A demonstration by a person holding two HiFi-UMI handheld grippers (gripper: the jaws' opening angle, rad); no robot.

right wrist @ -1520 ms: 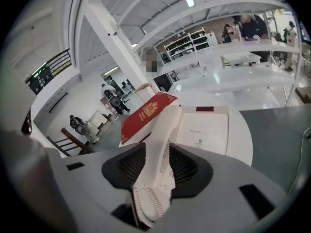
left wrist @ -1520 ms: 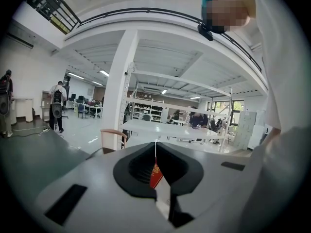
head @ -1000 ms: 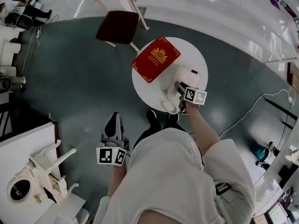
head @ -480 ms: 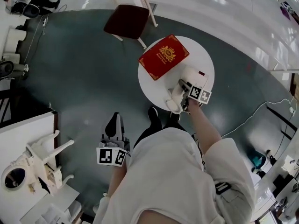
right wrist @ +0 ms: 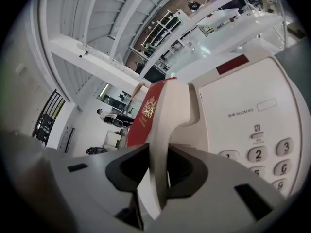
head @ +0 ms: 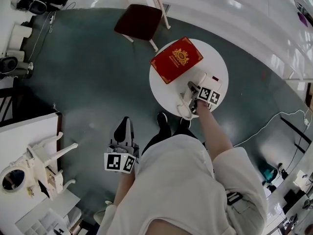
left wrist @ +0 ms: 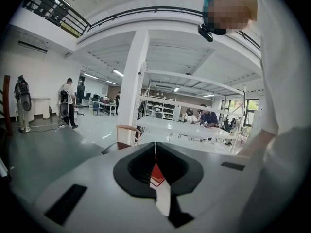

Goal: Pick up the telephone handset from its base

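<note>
White table (head: 164, 89): handset (right wrist: 170, 115) between right gripper (right wrist: 158, 154) fingers, just closed onto it; left gripper (left wrist: 155, 164) fingers together, empty.

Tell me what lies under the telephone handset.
The white phone base lies under the handset, which the right tongs have just been closing on. Its keypad buttons and red strip show beside it; the cradle beneath is covered.

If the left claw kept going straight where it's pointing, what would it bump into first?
Probably the round white table, near the red book lying on it; both show just past the shut left claw. Depth is hard to judge.
</note>
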